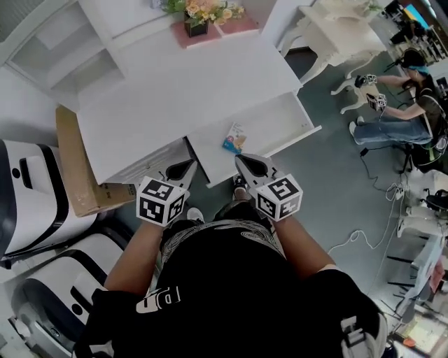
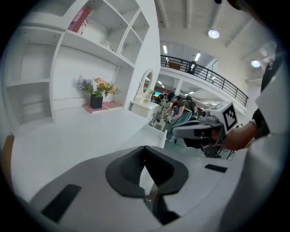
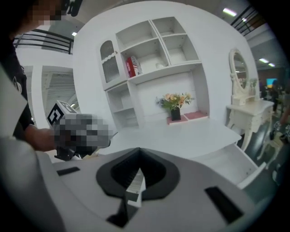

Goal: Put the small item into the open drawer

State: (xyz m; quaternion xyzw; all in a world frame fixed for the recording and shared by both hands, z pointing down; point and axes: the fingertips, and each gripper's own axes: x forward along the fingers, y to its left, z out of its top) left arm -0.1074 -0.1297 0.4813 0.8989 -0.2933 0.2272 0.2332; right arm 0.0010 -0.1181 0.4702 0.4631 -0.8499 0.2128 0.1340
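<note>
The small item, a blue and yellow packet, lies inside the open white drawer of the white desk. My left gripper is at the drawer's near left corner, its jaws closed together with nothing in them. The right gripper hovers over the drawer's front edge, just short of the packet, and is also shut and empty. In the left gripper view the closed jaws point across the desk top, with the drawer beyond. The right gripper view shows its shut jaws and the drawer to the right.
A flower pot stands at the back of the desk beside white shelving. A cardboard box leans at the desk's left end, next to white machines. A white dressing table and a seated person are at right.
</note>
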